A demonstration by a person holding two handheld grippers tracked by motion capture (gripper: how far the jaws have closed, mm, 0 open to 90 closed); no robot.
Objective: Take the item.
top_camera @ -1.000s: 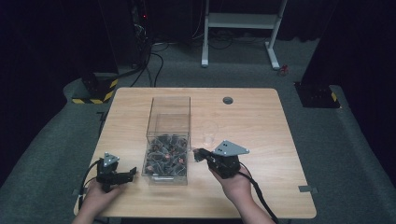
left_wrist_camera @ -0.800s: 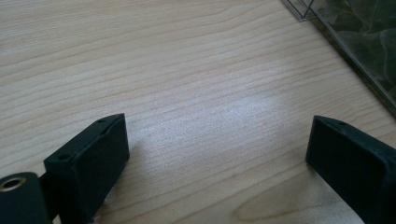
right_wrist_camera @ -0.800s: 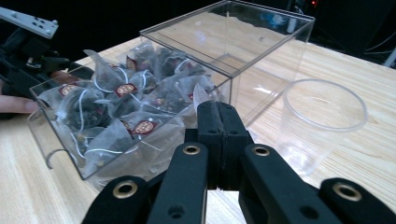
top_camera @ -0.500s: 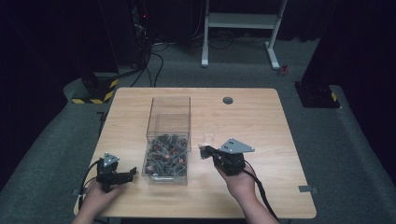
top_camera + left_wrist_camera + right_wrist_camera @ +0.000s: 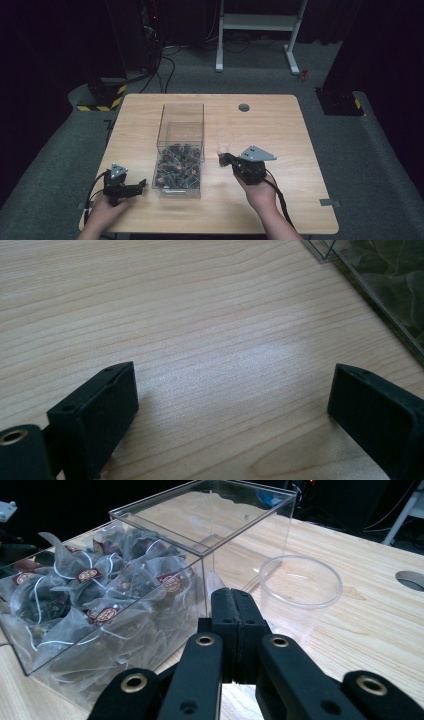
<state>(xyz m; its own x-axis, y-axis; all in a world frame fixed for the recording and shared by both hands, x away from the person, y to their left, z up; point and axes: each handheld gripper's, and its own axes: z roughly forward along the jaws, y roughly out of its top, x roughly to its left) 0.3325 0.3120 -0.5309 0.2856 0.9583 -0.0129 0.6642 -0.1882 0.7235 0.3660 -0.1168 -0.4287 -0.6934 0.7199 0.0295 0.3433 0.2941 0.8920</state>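
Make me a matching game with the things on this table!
Things:
1. clear box
2. plastic cup
3. left gripper
4. right gripper

States:
a. jaws shut
b. empty
c. jaws wide open
d. holds tea bags

Pairs: 1-d, 2-b, 3-c, 4-a
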